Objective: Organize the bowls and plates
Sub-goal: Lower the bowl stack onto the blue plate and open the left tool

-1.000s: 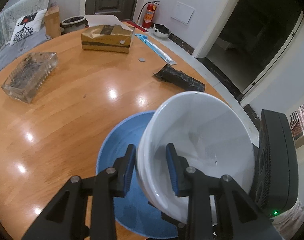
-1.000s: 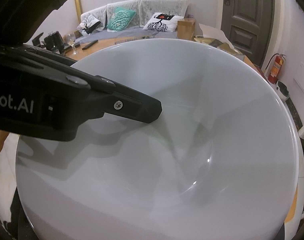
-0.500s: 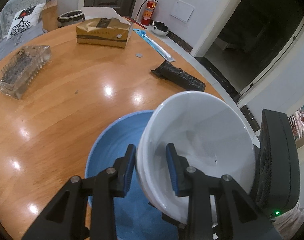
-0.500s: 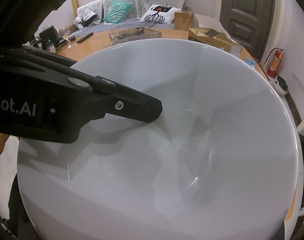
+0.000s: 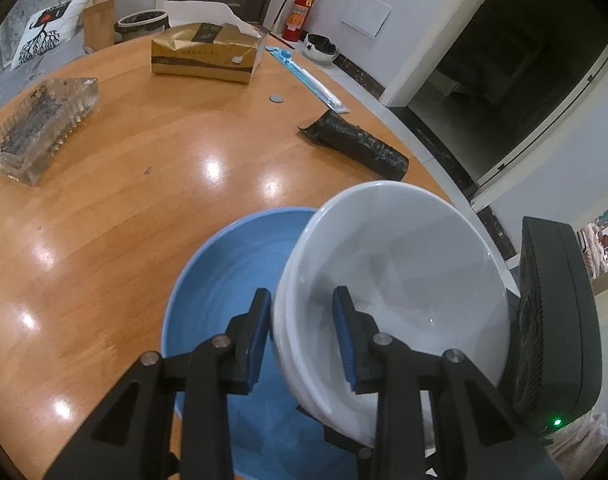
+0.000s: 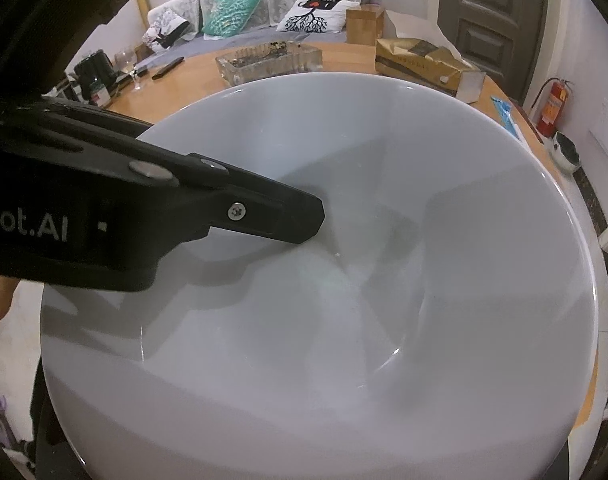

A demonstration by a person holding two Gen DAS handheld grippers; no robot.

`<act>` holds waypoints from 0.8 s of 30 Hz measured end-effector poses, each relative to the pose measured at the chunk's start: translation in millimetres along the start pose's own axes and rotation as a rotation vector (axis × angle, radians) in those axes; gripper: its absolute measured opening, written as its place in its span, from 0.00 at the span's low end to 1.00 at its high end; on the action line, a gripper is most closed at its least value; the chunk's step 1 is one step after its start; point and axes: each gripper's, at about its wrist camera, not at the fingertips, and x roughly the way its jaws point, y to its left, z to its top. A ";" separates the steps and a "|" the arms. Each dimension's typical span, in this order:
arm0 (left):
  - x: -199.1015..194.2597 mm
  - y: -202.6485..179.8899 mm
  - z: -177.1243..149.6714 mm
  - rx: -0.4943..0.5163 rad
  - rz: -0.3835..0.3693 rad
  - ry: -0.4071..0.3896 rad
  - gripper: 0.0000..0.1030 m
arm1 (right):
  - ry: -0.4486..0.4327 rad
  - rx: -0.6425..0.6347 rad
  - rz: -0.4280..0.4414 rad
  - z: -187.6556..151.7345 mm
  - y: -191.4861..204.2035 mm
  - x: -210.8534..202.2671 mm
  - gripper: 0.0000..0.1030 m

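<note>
The glossy white ceramic bowl (image 5: 400,280) hangs tilted in my left gripper (image 5: 302,336), its rim wall pinched between the two blue-padded fingers (image 5: 260,340), one pad outside and one inside, so the jaws are clamped narrow on that wall. The bowl's open mouth leans up and toward the right, and its underside sits partly over the right half of the shallow blue plate (image 5: 232,280) lying flat on the round varnished wooden table (image 5: 116,200). That is the relation my next move turns on: the plate lies below and to the left of the bowl, so I judge the bowl must shift left and level out before it goes down centred. From the right wrist view the same bowl (image 6: 384,280) fills nearly everything, with my left finger (image 6: 264,216) reaching in from the left; my right gripper's own fingers are hidden, so I cannot tell how they stand. Further off, well apart, are a clear glass ashtray (image 5: 44,128), a gold tissue box (image 5: 206,54) and a black rolled bag (image 5: 360,148).
</note>
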 end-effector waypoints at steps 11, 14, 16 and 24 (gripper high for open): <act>1.0 0.8 0.9 -0.010 -0.004 0.009 0.28 | 0.002 -0.004 0.011 -0.3 -0.7 0.3 0.99; 0.4 0.9 0.8 -0.009 0.000 0.009 0.28 | -0.003 -0.004 0.005 -1.6 -0.5 -0.6 0.98; -0.6 0.1 0.0 -0.006 0.005 0.005 0.30 | -0.010 -0.006 0.000 -3.7 -0.4 -2.7 0.99; -14.4 -6.1 -2.3 0.026 0.053 -0.030 0.48 | -0.025 0.006 0.004 -12.1 -2.6 -14.0 0.99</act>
